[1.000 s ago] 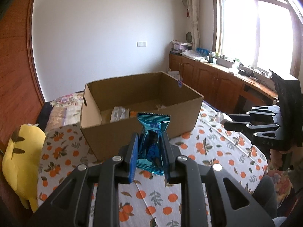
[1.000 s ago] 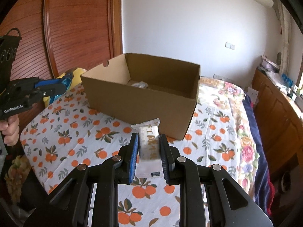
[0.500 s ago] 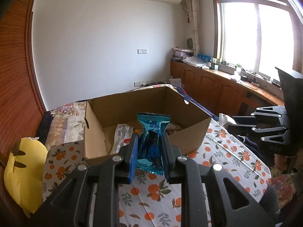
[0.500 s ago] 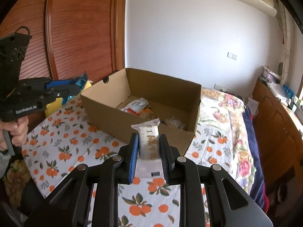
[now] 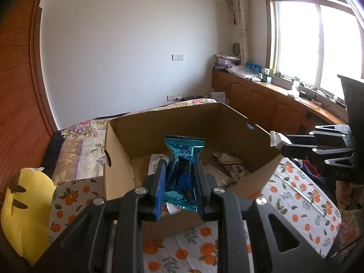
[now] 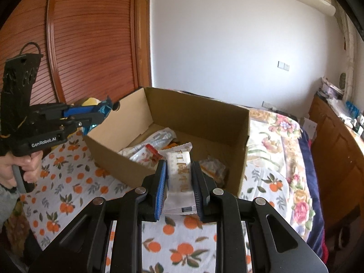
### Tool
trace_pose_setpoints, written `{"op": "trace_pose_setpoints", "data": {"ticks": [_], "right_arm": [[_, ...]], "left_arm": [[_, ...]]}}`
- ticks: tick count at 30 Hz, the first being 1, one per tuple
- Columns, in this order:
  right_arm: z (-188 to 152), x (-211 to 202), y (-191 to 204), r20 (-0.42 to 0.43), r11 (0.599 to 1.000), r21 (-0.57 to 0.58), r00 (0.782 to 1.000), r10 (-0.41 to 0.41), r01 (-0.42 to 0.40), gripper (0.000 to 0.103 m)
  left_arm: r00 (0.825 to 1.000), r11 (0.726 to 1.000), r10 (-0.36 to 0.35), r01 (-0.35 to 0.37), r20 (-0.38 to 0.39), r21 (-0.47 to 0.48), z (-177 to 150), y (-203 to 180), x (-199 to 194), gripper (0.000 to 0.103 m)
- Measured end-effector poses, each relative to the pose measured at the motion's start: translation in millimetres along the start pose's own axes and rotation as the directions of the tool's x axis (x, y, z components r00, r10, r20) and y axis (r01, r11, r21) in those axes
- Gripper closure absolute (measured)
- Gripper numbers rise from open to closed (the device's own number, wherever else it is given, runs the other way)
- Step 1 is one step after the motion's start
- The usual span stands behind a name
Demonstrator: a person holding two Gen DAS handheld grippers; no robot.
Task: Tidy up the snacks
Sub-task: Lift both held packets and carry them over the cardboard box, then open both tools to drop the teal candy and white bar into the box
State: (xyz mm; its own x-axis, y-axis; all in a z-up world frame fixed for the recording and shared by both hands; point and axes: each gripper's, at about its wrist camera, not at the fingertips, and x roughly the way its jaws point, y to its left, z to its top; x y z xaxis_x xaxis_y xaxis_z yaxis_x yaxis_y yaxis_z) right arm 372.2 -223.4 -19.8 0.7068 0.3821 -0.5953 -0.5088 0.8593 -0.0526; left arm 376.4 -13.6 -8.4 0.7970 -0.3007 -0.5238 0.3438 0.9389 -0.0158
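Note:
An open cardboard box [image 5: 122, 177] stands on the orange-print cloth, with several snack packets inside; it also shows in the right wrist view [image 6: 202, 122]. My left gripper [image 5: 179, 182] is shut on a blue foil snack packet [image 5: 183, 161] and holds it above the box's near edge. My right gripper [image 6: 179, 182] is shut on a white nougat packet [image 6: 178, 173], held over the box's near right corner. The left gripper also shows in the right wrist view [image 6: 100, 113] at the box's left corner. The right gripper also shows in the left wrist view [image 5: 282, 143] at the box's right rim.
A yellow plush toy [image 5: 25, 207] lies left of the box. Wooden cabinets [image 5: 261, 104] with clutter run under the window on the right. A wooden slatted door [image 6: 91, 41] stands behind the box's left side. The floral bedcover [image 6: 284, 136] extends beyond the box.
Both grippers have risen and moved forward with their packets, from in front of the box to above its rim, so the box's inside now shows.

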Motion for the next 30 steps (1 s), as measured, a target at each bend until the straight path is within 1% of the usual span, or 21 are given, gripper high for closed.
{"op": "trace_pose_setpoints", "data": {"ticks": [3, 9, 18, 30], "right_arm": [[7.0, 15.0, -1.6, 0.002, 1.0, -0.001, 1.0, 0.009, -0.009, 0.082], [20.7, 44.0, -6.3, 0.009, 1.0, 0.01, 1.0, 0.026, -0.026, 0.082], [22.1, 84.0, -9.0, -0.012, 0.999, 0.029, 0.999, 0.033, -0.033, 0.082], [15.2, 101.4, -11.6, -0.04, 0.999, 0.042, 0.999, 0.024, -0.022, 0.082]], "left_arm": [[1.0, 1.0, 0.005, -0.005, 0.007, -0.016, 5.8, 11.9, 9.1, 0.083], [1.0, 0.999, 0.031, -0.031, 0.006, -0.01, 12.7, 28.7, 27.1, 0.083], [0.999, 0.999, 0.019, -0.02, -0.03, -0.034, 1.4, 37.7, 56.0, 0.082], [0.998, 0.999, 0.012, -0.014, -0.06, -0.037, -9.5, 33.9, 69.4, 0.081]]}}
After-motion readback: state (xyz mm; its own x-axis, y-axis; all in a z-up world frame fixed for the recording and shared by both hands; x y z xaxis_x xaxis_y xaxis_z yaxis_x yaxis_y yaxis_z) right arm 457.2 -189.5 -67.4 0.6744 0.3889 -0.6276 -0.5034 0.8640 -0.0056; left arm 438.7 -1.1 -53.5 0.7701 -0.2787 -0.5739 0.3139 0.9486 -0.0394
